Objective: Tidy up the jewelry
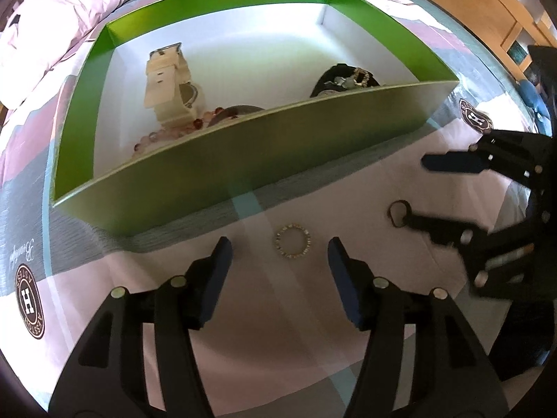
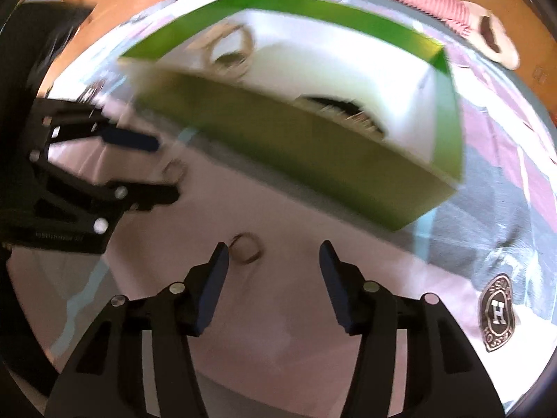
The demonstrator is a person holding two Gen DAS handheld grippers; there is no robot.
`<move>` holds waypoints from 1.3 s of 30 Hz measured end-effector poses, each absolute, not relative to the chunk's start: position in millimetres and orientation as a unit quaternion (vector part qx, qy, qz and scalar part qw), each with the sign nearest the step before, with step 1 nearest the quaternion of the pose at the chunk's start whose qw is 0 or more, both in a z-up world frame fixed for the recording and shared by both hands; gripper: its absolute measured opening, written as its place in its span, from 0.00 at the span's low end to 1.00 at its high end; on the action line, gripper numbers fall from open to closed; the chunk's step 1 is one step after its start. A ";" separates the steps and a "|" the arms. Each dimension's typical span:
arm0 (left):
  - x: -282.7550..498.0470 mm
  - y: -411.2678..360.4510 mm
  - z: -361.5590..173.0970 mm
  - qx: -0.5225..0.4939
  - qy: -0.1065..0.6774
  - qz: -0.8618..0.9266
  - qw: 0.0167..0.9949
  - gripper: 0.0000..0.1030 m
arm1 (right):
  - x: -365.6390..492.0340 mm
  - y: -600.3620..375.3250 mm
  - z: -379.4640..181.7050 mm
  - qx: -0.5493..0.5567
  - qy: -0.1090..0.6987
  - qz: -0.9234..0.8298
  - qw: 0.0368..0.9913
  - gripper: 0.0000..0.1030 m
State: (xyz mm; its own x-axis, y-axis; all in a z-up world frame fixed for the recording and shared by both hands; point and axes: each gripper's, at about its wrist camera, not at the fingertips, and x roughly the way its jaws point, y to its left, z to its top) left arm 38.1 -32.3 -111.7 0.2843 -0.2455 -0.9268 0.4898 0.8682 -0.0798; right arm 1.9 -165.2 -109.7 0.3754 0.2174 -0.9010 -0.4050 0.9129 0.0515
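- Green box (image 1: 195, 160), white inside: cream watch (image 1: 170, 87), pink bead bracelet (image 1: 163, 136), dark jewelry pile (image 1: 344, 78).
- Left gripper (image 1: 278, 254): released, straddling the beaded ring (image 1: 293, 242) on the bedsheet (image 1: 278, 313).
- Right gripper (image 2: 275, 261): released, dark ring (image 2: 248, 248) beside its left finger.

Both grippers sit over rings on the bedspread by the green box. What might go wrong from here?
1. The beaded ring lies flat on soft bedspread; the left gripper may pinch fabric instead.
2. The dark ring sits off-centre by one finger of the right gripper, so closing might push it aside.
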 end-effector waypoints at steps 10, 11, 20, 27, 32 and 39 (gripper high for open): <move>35.0 -42.5 -111.8 0.117 0.544 -0.230 0.798 0.55 | -11.5 -154.8 -107.6 -0.111 0.527 0.222 0.813 0.53; 34.7 -43.8 -112.8 0.120 0.543 -0.227 0.799 0.55 | -12.5 -155.2 -108.3 -0.113 0.529 0.222 0.811 0.53; 37.4 -42.8 -112.6 0.129 0.537 -0.210 0.807 0.42 | -5.6 -158.9 -114.6 -0.107 0.539 0.216 0.807 0.53; 38.3 -35.1 -111.9 0.127 0.540 -0.188 0.811 0.42 | -9.6 -165.2 -112.6 -0.107 0.537 0.214 0.809 0.53; 39.5 -30.9 -111.2 0.126 0.541 -0.180 0.812 0.42 | -11.0 -161.4 -111.7 -0.111 0.533 0.225 0.808 0.53; 39.0 -33.0 -110.9 0.131 0.536 -0.181 0.814 0.33 | -11.0 -148.2 -117.2 -0.129 0.523 0.236 0.809 0.33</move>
State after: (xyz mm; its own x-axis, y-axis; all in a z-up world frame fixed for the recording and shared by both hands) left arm 39.0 -33.0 -110.9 0.3592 -0.1539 -0.9205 0.4344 0.9005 0.0190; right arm -11.0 -148.2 -117.2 0.3419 0.2474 -0.9066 -0.5170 0.8551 0.0384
